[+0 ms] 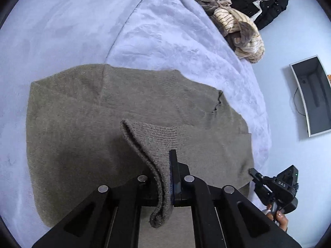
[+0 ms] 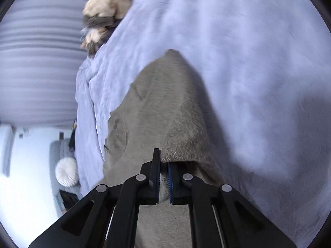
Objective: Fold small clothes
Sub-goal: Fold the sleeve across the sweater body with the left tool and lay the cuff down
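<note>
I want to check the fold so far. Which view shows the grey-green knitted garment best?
The left wrist view: the grey-green knitted garment lies spread across the pale blue blanket, its outline mostly visible. The right wrist view shows only a blurred, foreshortened part.

left gripper (image 1: 165, 161) jaws clamp knit hem | olive sweater (image 1: 82, 124) flat on lilac blanket (image 1: 165, 31)

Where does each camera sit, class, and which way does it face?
Left wrist: on the left gripper, looking down along it at the olive knit garment on the lilac blanket; jaws clamp a fold; the right gripper and a hand show.
Right wrist: on the right gripper, jaws shut on the garment's edge.
Shared: garment, blanket, striped clothes pile.
</note>
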The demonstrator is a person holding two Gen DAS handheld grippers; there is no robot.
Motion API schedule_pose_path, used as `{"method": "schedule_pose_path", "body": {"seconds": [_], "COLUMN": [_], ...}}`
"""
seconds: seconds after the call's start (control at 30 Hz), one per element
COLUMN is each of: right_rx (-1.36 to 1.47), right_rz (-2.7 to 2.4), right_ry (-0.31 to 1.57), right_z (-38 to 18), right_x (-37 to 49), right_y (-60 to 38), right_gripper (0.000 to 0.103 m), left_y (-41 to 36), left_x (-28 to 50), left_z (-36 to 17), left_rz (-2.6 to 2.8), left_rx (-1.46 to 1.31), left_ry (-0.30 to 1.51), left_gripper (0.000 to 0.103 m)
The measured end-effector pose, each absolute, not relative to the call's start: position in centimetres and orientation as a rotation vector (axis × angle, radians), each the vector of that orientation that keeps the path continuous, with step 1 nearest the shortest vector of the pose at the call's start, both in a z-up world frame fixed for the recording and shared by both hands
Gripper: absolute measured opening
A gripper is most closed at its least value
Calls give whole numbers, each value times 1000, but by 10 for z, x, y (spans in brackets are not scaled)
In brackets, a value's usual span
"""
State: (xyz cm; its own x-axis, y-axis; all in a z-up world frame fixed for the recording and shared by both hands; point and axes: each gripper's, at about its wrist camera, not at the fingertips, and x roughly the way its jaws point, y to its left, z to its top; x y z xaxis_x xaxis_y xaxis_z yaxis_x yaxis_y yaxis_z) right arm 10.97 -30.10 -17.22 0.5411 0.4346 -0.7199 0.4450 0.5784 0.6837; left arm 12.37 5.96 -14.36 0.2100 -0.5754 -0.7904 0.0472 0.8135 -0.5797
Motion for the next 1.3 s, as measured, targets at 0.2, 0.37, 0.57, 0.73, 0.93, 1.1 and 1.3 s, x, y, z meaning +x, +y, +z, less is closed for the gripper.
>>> {"method": "schedule_pose_path", "body": {"seconds": [0.2, 0.37, 0.57, 0.73, 0.93, 1.1, 1.3], "right_rx": [830, 724, 719, 641, 568, 511, 522], "right_rz": [-90, -97, -73, -65, -87, -173, -206], "right_ry": [1218, 1117, 1282, 1265, 1281, 1292, 1223], "right_z": [-188, -157, -187, -188, -183, -166, -130], "right_x": [96, 90, 120, 116, 118, 118, 106], "right_y": [-307, -319, -323, -318, -315, -309, -312], "right_gripper": [14, 67, 26, 24, 23, 30, 30], "left_y": [66, 64, 56, 73, 79, 83, 74], "left_x": [114, 115, 110, 100, 91, 83, 83], "left_z": [-169, -169, -155, -161, -153, -132, -103], "left_rz": [-429, -427, -413, -378, -324, -255, -286], "left_rx": [-509, -502, -401, -338, -256, -125, -86], "left_ry": [1347, 1356, 1343, 1360, 1366, 1354, 1293], "left_gripper": [7, 7, 7, 7, 7, 7, 7]}}
